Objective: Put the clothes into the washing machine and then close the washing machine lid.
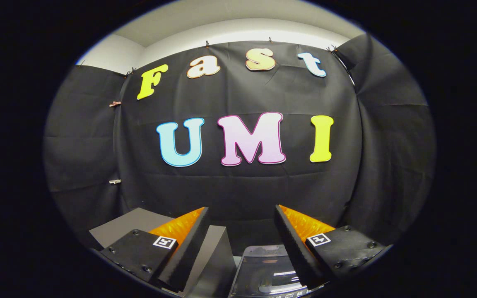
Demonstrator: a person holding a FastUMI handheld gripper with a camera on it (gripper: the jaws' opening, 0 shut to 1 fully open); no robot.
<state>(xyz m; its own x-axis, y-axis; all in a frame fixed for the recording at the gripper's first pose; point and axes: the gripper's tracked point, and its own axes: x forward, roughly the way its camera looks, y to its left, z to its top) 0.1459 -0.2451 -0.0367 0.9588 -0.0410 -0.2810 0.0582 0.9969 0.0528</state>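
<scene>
My gripper is held high and points at the booth's black cloth wall, its two fingers spread wide apart with nothing between them. Low between the fingers, just below them, shows the washing machine: a rounded clear lid panel with light reflections on it. I cannot tell from here whether that lid stands up or lies down. No clothes can be made out.
A grey box-like block stands to the left, behind and under the left finger. The black cloth wall closes the space ahead and on both sides.
</scene>
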